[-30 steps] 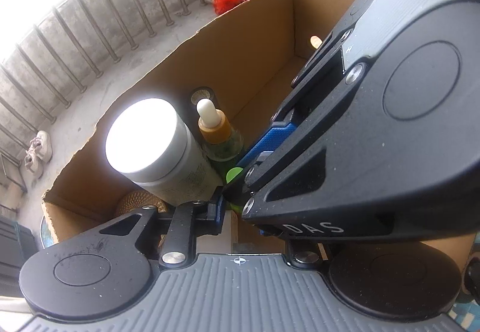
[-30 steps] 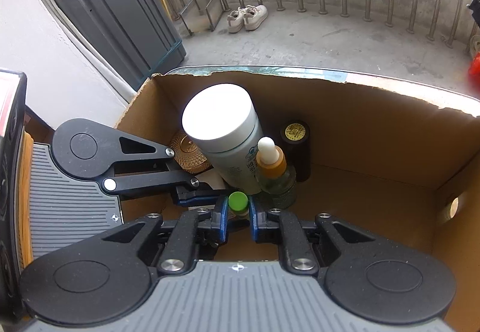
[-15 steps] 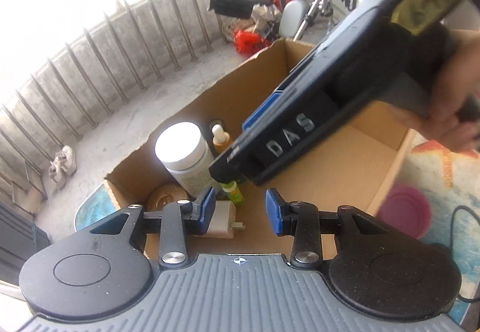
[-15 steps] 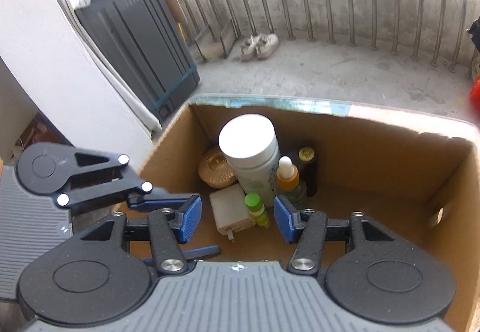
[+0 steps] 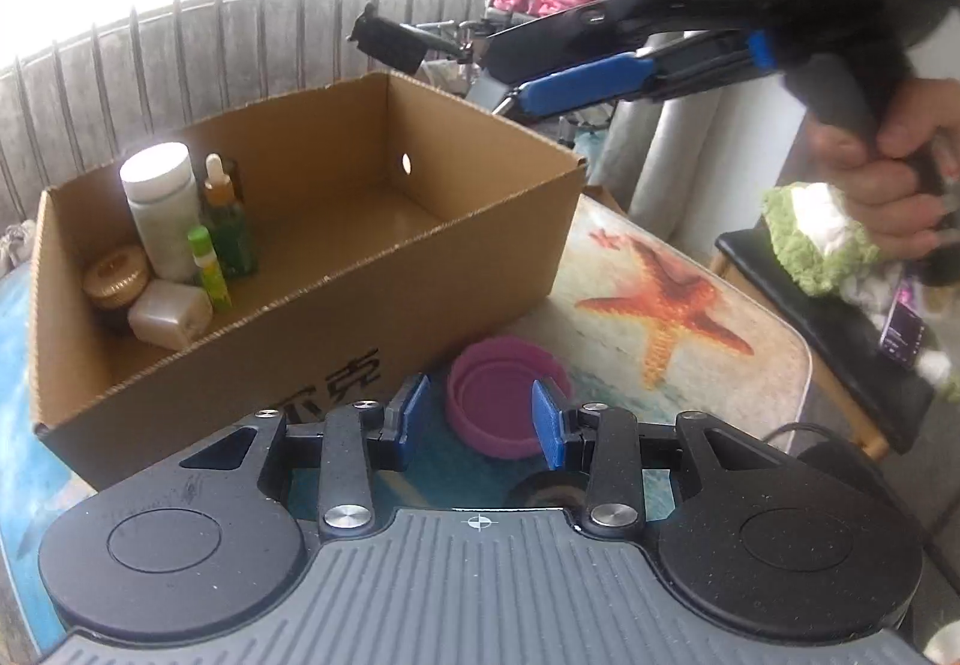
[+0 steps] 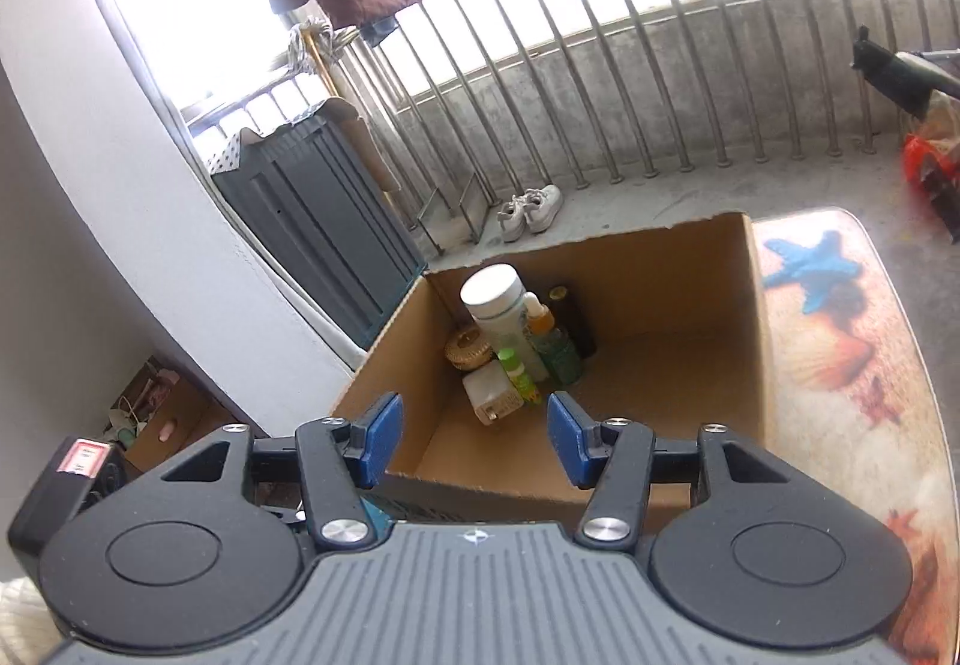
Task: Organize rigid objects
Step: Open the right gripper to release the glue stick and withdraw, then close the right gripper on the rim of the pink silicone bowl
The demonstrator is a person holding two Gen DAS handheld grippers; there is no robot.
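The cardboard box [image 5: 492, 221] stands on the table. In its left corner are a white jar [image 5: 157, 203], a dropper bottle [image 5: 225, 221], a green tube [image 5: 209, 269], a gold-lidded jar [image 5: 116, 278] and a white charger cube [image 5: 170, 314]. Outside the box, my left gripper [image 5: 480, 419] is open over a purple lid [image 5: 498, 395] on the table, pads not pressing it. A hand holds my right gripper [image 5: 528, 95] high above the box's right end. The right wrist view shows the right gripper [image 6: 474, 437] open and empty, with the box [image 6: 672, 305] and white jar [image 6: 492, 299] beyond.
The table wears a starfish-print mat [image 5: 660, 317]. A green and white cloth lump [image 5: 822, 239] lies on a black board at the right. Beyond the box are a metal railing [image 6: 600, 65], white shoes [image 6: 534, 209] and a dark cabinet [image 6: 324, 221].
Both grippers opened and drew back up out of the box. The right one let go of the green tube, which now stands in the corner. The white cube lies beside it.
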